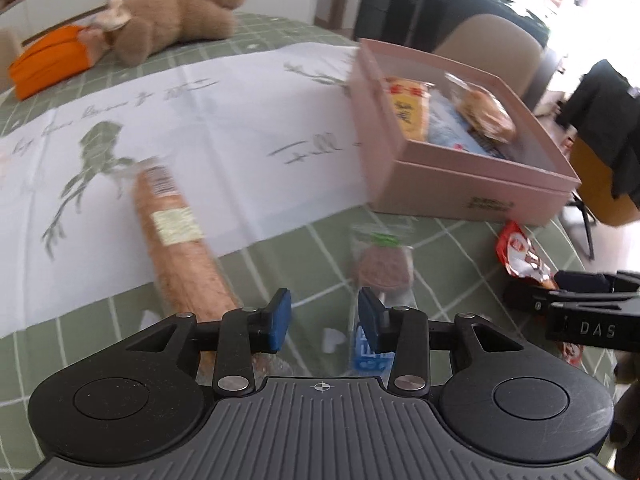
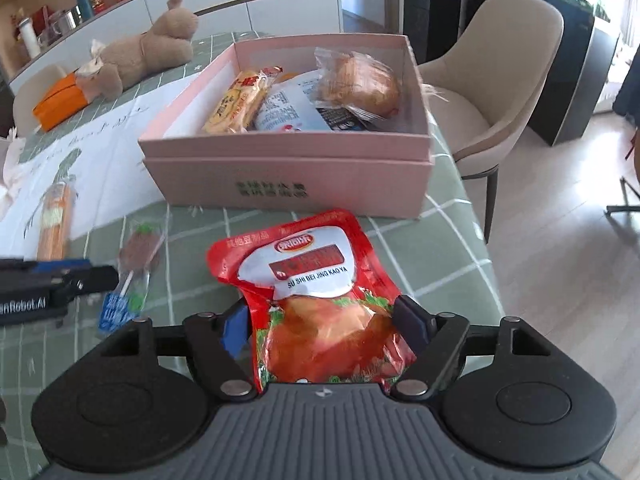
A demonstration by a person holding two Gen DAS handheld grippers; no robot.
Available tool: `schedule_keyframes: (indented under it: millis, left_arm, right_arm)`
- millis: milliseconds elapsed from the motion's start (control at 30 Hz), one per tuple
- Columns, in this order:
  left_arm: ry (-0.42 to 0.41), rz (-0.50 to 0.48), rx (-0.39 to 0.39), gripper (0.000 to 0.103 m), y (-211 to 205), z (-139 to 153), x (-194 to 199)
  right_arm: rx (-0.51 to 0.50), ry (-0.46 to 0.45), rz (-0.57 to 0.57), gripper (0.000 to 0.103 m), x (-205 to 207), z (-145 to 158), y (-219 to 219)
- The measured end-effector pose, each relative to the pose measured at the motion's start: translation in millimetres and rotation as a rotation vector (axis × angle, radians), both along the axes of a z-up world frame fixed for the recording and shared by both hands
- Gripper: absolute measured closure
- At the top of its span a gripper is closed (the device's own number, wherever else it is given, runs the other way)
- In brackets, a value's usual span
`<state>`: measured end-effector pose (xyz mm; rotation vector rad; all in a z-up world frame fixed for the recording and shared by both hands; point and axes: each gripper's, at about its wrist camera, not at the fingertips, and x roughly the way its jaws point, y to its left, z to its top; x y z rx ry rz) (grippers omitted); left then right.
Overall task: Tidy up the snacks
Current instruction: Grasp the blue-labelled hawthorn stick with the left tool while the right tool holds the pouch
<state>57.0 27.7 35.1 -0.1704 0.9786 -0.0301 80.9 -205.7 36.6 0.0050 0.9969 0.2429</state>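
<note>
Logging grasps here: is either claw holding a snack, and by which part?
Left claw: nothing held. Right claw straddles the red pouch's lower half; whether its pads press cannot be told.

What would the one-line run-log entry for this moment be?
left gripper: open, over lollipop | right gripper: open, straddling red snack pouch | pink box: part filled | sausage: on table

red pouch (image 2: 316, 280): glossy plastic | box (image 2: 288, 184): matt pink card | toy (image 2: 148, 56): plush cloth

Pink box (image 2: 286, 168) beyond red pouch (image 2: 312, 280)
</note>
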Motion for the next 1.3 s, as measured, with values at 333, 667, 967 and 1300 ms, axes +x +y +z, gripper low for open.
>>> schedule_keyframes:
  millis: [333, 667, 967, 1300]
  left_arm:
    - [0.025, 0.037, -0.078, 0.058, -14.8, -0.3, 31.5]
    - [-0.027, -0.092, 0.068, 0.050, -28.1, -0.6, 24.9]
    - [0.009, -0.118, 0.083, 0.064, -7.1, 6.7, -31.3]
    - [0.025, -0.076, -0.056, 0.064, 11.3, 3.6, -55.7]
  right_arm:
    - [-0.002, -0.049, 0.034, 0.027, -17.8, 21.2, 4.0]
    - [-0.014, -0.047, 0.036, 0.026, -16.6, 21.2, -10.7]
    - [0.022, -0.006, 0.124, 0.012, -2.3, -3.2, 24.0]
    - [-0.094, -0.058, 0.146, 0.039, -9.5, -2.0, 37.0]
